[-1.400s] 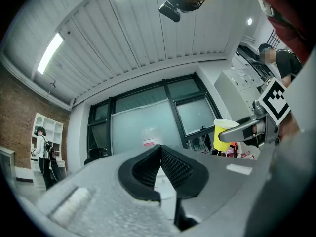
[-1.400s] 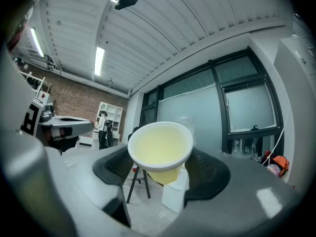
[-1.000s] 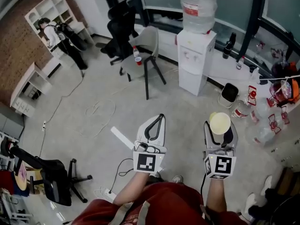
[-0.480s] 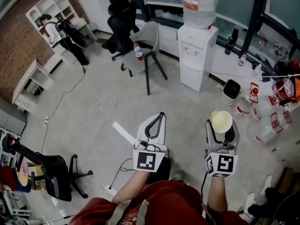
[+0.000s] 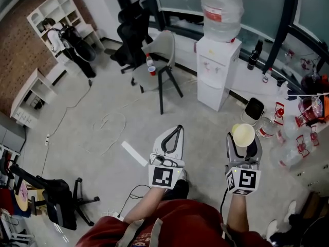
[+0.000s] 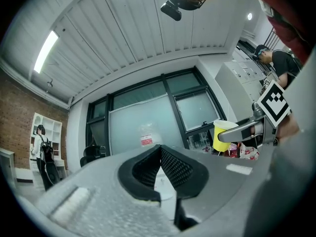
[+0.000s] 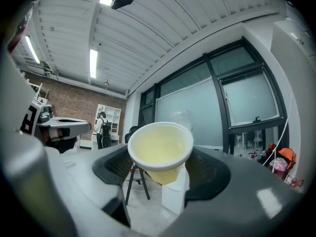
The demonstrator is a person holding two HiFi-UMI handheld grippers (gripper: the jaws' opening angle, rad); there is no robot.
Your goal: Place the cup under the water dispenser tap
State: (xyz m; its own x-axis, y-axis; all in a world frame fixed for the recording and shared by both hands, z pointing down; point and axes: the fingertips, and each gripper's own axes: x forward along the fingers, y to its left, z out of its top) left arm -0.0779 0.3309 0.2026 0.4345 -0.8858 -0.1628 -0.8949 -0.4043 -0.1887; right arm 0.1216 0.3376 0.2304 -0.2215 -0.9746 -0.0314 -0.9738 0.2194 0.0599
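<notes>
A yellow cup (image 5: 242, 135) sits upright between the jaws of my right gripper (image 5: 242, 139), which is shut on it. In the right gripper view the cup (image 7: 160, 149) fills the middle, with my right gripper (image 7: 160, 164) closed round its lower body. The white water dispenser (image 5: 217, 71) with a big bottle (image 5: 221, 12) on top stands ahead by the windows, well apart from the cup. My left gripper (image 5: 178, 129) is held level beside the right one, shut and empty. In its own view my left gripper (image 6: 160, 151) has its tips meeting, and the dispenser (image 6: 163, 184) shows behind them.
A grey chair (image 5: 160, 50) bearing a bottle and a red cup stands left of the dispenser, a black office chair (image 5: 134, 32) behind it. A small bin (image 5: 252, 107) and several bottles (image 5: 288, 138) lie to the right. A cable (image 5: 110, 125) loops on the floor. A person (image 5: 61, 40) stands at far-left shelves.
Both grippers and the camera have moved forward toward the dispenser, which sits a little lower and nearer in the head view. The cup stays in the right gripper's hold.
</notes>
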